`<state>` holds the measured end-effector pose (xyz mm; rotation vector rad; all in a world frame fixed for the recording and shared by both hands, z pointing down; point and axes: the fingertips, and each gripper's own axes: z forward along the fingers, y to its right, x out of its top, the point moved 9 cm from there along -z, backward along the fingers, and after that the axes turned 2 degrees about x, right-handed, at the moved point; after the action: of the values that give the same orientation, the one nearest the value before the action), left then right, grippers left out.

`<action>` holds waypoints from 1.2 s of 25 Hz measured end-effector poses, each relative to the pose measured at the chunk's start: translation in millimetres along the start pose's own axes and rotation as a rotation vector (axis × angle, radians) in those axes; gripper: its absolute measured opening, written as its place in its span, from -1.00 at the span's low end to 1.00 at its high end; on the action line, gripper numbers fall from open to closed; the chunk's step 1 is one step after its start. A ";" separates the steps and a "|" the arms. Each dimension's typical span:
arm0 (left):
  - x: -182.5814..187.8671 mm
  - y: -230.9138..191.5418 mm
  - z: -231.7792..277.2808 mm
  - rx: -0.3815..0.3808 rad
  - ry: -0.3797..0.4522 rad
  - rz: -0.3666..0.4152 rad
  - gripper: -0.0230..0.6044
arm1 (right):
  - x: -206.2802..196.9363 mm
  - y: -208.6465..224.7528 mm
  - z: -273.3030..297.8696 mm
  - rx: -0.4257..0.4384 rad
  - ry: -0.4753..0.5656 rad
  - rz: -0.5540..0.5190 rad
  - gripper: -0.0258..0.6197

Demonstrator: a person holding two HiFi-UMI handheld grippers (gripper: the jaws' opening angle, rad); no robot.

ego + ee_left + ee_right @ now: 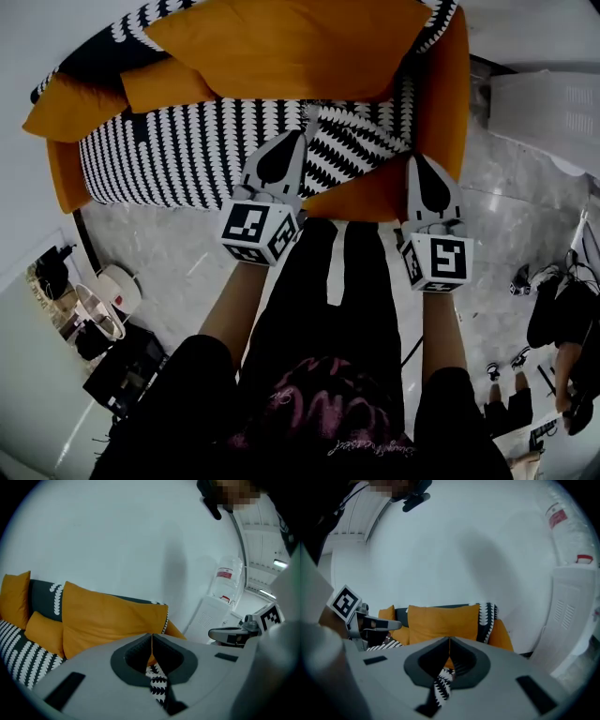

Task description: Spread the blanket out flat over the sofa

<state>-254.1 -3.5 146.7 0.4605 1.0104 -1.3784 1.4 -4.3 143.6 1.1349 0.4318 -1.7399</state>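
I hold both grippers low over the near edge of the sofa [452,84]. The left gripper [303,127] has its jaws closed on a fold of the black-and-white blanket [169,155]. The right gripper [417,161] is clamped on the same fabric. The blanket covers the left and middle of the seat; the near right corner shows bare orange. A large cushion [281,42] leans on the backrest, occupying the far part of the seat. A small cushion [155,86] lies left of it, with another at the far left end. A white water dispenser [548,103] stands right of the sofa. Loose items [89,323] crowd the floor near left; cables [553,314] lie near right.
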 end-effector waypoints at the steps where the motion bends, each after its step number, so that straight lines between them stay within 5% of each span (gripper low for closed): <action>1: -7.6 -2.5 2.6 0.003 -0.009 -0.010 -0.88 | -6.4 0.8 2.7 -0.005 -0.009 0.005 -0.85; 10: -58.5 34.8 25.7 -0.007 -0.055 -0.045 -0.88 | -56.1 35.6 -6.0 -0.022 -0.051 0.044 -0.85; 22: -107.4 -19.2 44.0 0.023 -0.097 -0.090 -0.88 | -105.5 5.6 48.4 0.016 -0.121 0.070 -0.85; 30: -129.3 -27.4 76.8 -0.054 -0.146 -0.010 -0.87 | -124.6 2.2 52.6 0.008 -0.125 0.112 -0.85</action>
<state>-240.4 6.4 298.6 0.3103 0.9287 -1.3693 -11.8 23.7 275.3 1.0300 0.2802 -1.7049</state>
